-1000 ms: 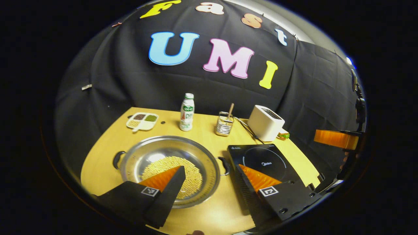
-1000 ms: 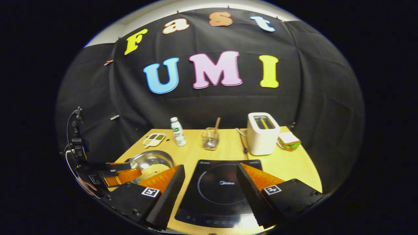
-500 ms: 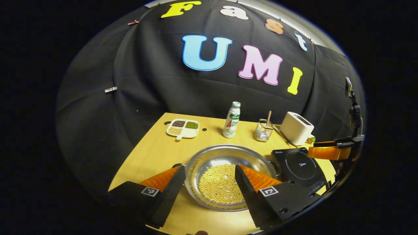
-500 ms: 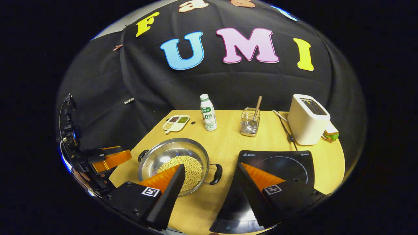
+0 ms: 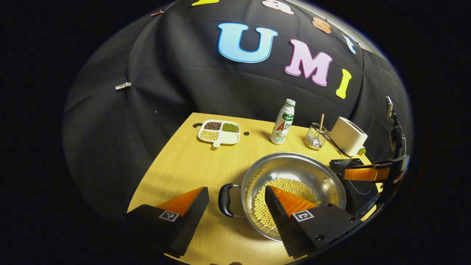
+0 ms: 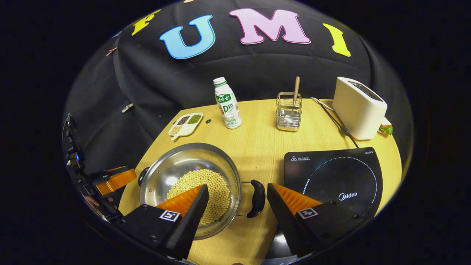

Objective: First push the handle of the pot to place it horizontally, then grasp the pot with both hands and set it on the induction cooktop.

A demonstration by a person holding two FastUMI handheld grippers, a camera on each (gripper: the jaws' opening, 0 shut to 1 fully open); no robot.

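Note:
A steel pot [image 5: 290, 167] holding yellow beans [image 5: 290, 187] sits on the wooden table [image 5: 184, 165], its two black handles pointing left and right. My left gripper [image 5: 235, 191] is open, and the pot's left handle [image 5: 224, 200] lies between its fingers, untouched. In the right gripper view the pot [image 6: 176, 165] is at lower left, and its right handle [image 6: 257, 198] lies between the fingers of my open right gripper [image 6: 237, 189]. The black induction cooktop [image 6: 331, 173] lies just right of the pot. Its far edge [image 5: 342, 165] peeks from behind the pot.
Along the back of the table stand a divided dish of grains [image 6: 186, 124], a white bottle [image 6: 227, 103], a wire holder with a wooden stick [image 6: 289, 116] and a white toaster [image 6: 358, 108] with its cord. The black cloth wall closes the back.
Both grippers have swung toward the pot: the left one to its left handle, the right one from over the cooktop to its right handle. The pot has stayed put.

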